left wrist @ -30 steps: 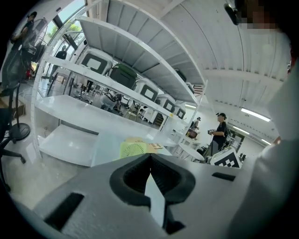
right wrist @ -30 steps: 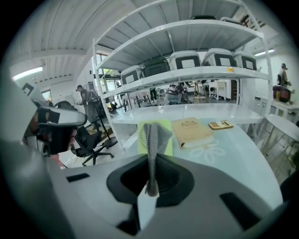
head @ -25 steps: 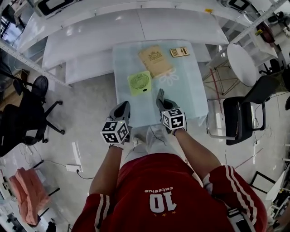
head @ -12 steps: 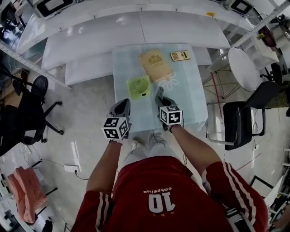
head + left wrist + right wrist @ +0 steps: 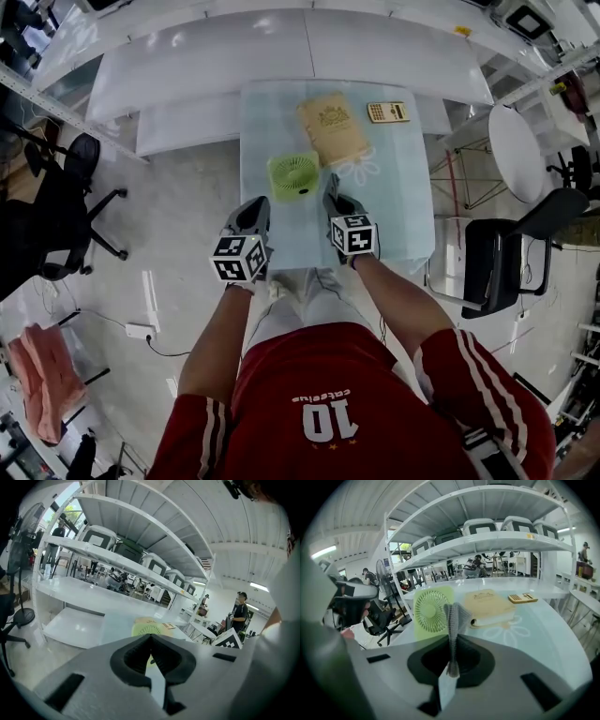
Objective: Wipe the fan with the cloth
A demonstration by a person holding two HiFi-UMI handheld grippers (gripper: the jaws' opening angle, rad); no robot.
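A small green square fan [image 5: 293, 175] stands on the pale glass table [image 5: 403, 220]; it also shows in the right gripper view, fan [image 5: 431, 611], and partly behind the jaws in the left gripper view, fan [image 5: 146, 629]. My right gripper [image 5: 332, 195] is shut on a grey knitted cloth [image 5: 454, 620], which sticks up from the jaws just right of the fan. My left gripper [image 5: 253, 214] is shut and holds nothing, at the table's near left edge, short of the fan.
A tan notebook [image 5: 333, 126] lies behind the fan, and a calculator [image 5: 387, 112] sits at the table's far right. White shelving [image 5: 281, 56] runs behind. Office chairs stand to the left [image 5: 56, 220] and right [image 5: 511, 258].
Both grippers have edged forward toward the fan, the right one closing in beside it. The head view has shifted slightly.
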